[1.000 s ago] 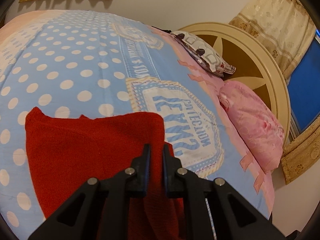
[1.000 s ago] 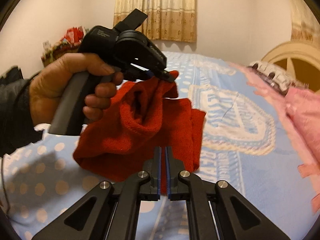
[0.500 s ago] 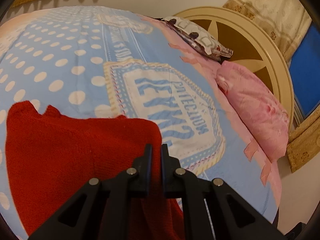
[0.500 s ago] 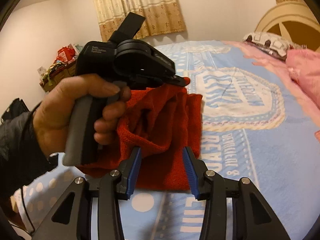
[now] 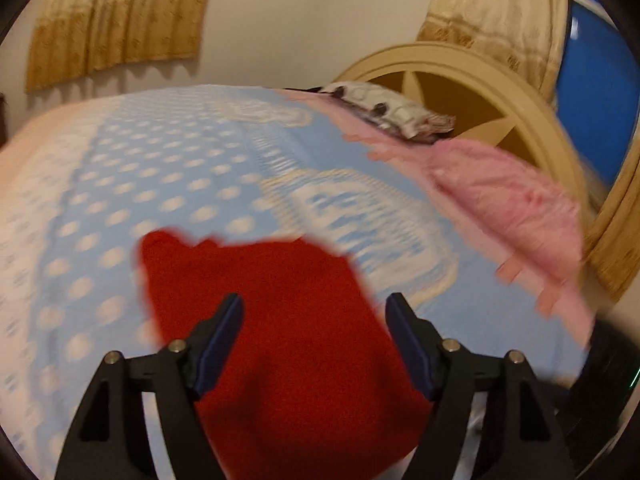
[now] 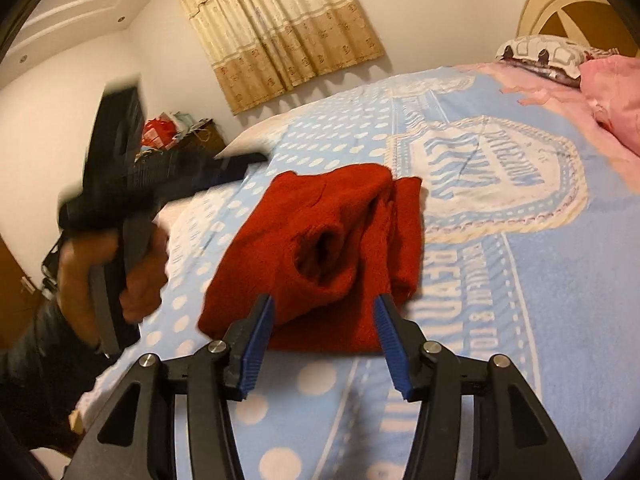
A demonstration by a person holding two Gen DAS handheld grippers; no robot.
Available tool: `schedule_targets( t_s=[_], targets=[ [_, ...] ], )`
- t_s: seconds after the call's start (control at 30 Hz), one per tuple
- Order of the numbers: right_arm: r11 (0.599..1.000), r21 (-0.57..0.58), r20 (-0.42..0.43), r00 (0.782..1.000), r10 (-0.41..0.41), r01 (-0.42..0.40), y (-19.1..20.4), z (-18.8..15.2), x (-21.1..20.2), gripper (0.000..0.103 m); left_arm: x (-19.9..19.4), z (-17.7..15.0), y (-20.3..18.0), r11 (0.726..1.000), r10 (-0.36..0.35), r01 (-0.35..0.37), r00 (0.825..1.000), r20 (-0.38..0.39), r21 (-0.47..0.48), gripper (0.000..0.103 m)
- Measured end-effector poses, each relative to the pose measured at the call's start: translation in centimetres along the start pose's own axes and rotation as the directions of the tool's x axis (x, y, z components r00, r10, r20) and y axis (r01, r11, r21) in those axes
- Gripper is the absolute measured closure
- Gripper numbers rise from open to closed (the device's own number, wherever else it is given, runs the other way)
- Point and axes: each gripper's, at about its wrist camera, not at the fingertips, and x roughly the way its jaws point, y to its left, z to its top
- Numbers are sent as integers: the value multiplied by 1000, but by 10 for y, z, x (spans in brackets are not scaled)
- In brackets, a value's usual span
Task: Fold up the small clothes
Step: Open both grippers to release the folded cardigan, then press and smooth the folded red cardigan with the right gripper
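Note:
A small red knitted garment (image 6: 332, 248) lies folded in a loose bundle on the blue dotted bedspread (image 6: 520, 300). It also shows in the left wrist view (image 5: 288, 328), blurred. My left gripper (image 5: 314, 308) is open above the garment and holds nothing. In the right wrist view the left gripper (image 6: 224, 168) is held by a hand, to the left of the garment and apart from it. My right gripper (image 6: 324, 308) is open and empty just before the garment's near edge.
A pink pillow (image 5: 512, 204) and a patterned pillow (image 5: 392, 112) lie at the cream headboard (image 5: 500, 92). Curtains (image 6: 276, 28) hang on the far wall. A dark cabinet with clutter (image 6: 176, 140) stands beyond the bed's left side.
Both grippers have opened and let go of the red garment. It now lies on the bedspread. The left gripper has drawn away to the left and is blurred with motion.

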Motion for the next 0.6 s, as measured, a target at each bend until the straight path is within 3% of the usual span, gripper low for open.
schedule_targets(
  t_s=[0.13,0.3,0.4,0.47,0.5,0.53,0.6],
  targets=[
    [1000,-6,-58,998,9,-9,7,16,4,50,-8,-45,23,993,112,-112,994,1,23,24],
    [1000,8,-125,992,-4,5,11,49,34,50,-6,-66,36,996,53,-55,998,-37,-69,24],
    [999,49,-205,979,18,-8,8,56,64,50,-15,-72,31,998,39,-39,999,-7,-42,24],
    [999,39,-250,968,-21,32,6,55,85,52,-15,-76,28,999,26,-26,1000,4,-30,19],
    [998,45,-269,963,-33,47,4,52,93,80,-15,-79,28,999,21,-20,1000,11,-27,17],
    [997,53,-290,956,-32,50,1,49,100,89,-14,-82,27,1000,20,-19,1000,15,-18,17],
    [996,40,-274,960,-62,76,3,48,95,91,-9,-87,27,999,32,-32,999,1,-7,17]
  ],
)
